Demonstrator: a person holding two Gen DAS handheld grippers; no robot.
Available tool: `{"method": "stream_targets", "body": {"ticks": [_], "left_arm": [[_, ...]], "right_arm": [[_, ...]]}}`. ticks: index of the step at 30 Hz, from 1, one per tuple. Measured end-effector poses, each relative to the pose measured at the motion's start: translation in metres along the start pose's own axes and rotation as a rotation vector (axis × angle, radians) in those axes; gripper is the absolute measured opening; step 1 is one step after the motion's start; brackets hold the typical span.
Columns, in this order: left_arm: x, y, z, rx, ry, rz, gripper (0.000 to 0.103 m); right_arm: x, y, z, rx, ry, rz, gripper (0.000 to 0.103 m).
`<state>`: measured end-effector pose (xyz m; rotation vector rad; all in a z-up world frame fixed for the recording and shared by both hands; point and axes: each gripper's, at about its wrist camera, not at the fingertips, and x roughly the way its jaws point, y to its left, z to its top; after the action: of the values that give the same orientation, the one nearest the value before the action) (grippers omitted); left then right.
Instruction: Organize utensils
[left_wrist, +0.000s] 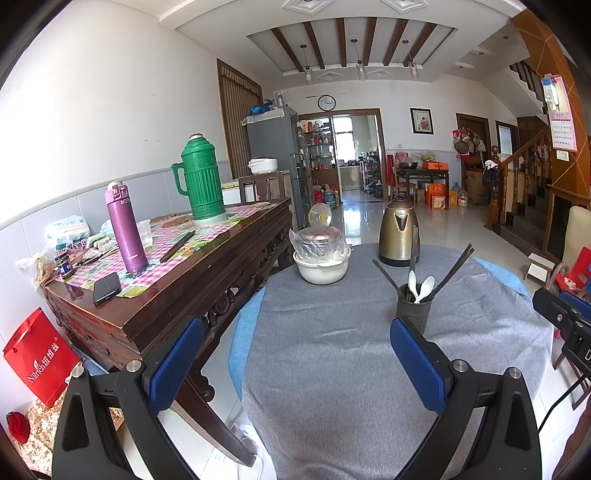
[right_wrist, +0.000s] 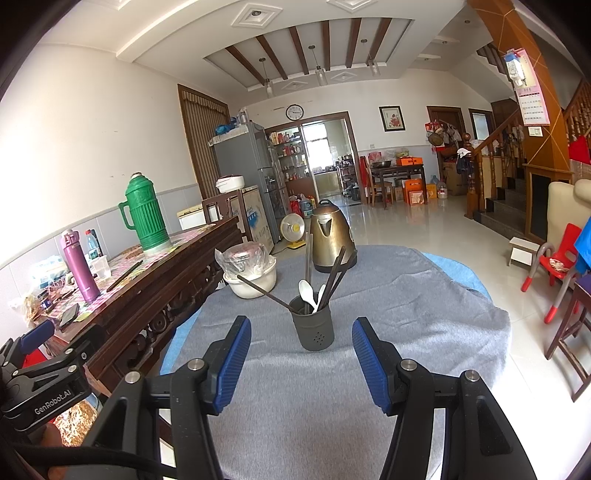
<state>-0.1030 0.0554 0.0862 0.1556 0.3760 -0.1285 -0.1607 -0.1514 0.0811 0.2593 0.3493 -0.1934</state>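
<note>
A dark grey utensil holder stands upright on the round table's grey cloth. It holds several dark chopsticks and white spoons. It also shows in the left wrist view, behind my left gripper's right finger. My right gripper is open and empty, just short of the holder, which sits between its blue pads. My left gripper is open and empty over the cloth, left of the holder.
A brass kettle and a white bowl with a bagged lid stand at the table's far side. A wooden sideboard on the left carries a green thermos, purple flask, phone and a pair of chopsticks. Red chairs stand right.
</note>
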Motion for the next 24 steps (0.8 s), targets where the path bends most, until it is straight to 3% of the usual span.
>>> {"method": "stream_targets", "body": {"ticks": [24], "left_arm": [[0.001, 0.0001, -0.0016, -0.001, 0.007, -0.004, 0.101]], "right_arm": [[0.0005, 0.0009, -0.0007, 0.0, -0.001, 0.001, 0.061]]}}
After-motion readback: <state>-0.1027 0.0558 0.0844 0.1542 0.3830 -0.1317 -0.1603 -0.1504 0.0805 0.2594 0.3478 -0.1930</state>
